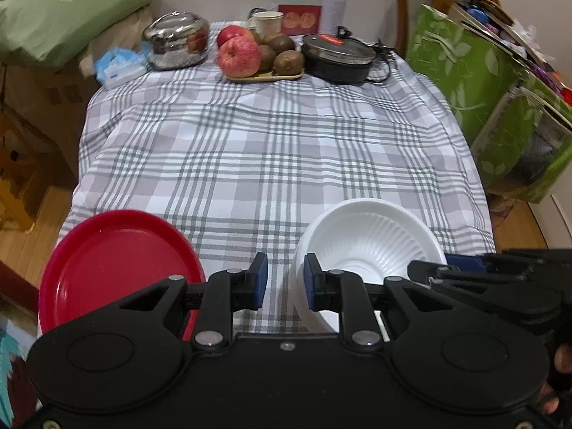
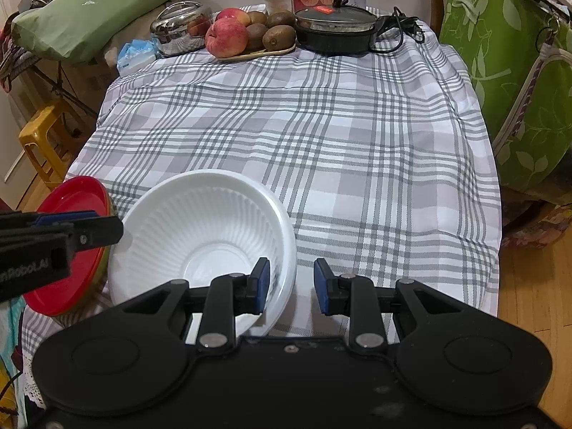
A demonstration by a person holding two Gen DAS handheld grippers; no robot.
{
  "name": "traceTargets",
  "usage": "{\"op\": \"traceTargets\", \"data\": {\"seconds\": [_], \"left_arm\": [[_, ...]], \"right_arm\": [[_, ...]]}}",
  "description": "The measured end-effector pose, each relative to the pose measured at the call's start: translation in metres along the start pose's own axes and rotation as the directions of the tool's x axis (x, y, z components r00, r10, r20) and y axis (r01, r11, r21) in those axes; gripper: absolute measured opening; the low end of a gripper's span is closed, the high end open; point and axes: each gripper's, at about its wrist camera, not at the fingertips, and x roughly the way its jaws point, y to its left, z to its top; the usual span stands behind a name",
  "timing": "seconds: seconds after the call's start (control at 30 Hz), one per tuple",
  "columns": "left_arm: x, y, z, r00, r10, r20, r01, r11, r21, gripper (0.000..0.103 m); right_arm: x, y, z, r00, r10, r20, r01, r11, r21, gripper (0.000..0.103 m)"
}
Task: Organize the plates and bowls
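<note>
A white ribbed bowl (image 1: 368, 236) (image 2: 207, 228) stands upright near the front edge of the checked tablecloth. To its left lies a red plate (image 1: 118, 268) (image 2: 71, 200), on top of a stack with a yellowish edge beneath. My left gripper (image 1: 284, 279) (image 2: 114, 230) is open at the bowl's left rim, with its right finger (image 1: 311, 279) over that rim. My right gripper (image 2: 291, 284) (image 1: 429, 271) is open and straddles the bowl's right rim. Its left finger (image 2: 261, 282) is inside the bowl and its pads are clear of the wall.
At the far end stand a steel pot (image 1: 177, 39), a tray of apples and kiwis (image 1: 257, 55), a black lidded pan (image 1: 338, 57) with a cord, a cup and a purple bottle. Green bags (image 2: 507, 71) crowd the right side, and a yellow stool (image 2: 43, 139) stands left.
</note>
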Motion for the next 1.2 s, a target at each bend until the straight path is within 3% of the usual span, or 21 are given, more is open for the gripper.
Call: {"op": "traceTargets", "data": {"seconds": [0.17,0.67,1.2], "left_arm": [[0.007,0.000,0.001,0.999,-0.040,-0.037,0.040,0.999,0.000,0.029],[0.038,-0.005,0.000,0.991,-0.051,-0.121,0.050,0.999,-0.013,0.029],[0.035,-0.001,0.002,0.993,-0.079,-0.090,0.077,0.997,-0.032,0.029]], "right_arm": [[0.003,-0.001,0.001,1.000,0.009,-0.004,-0.009,1.000,0.000,0.029],[0.021,-0.002,0.005,0.998,0.049,-0.033,-0.049,0.999,0.002,0.029],[0.013,0.005,0.003,0.998,0.067,-0.013,-0.067,0.998,-0.021,0.032]]}}
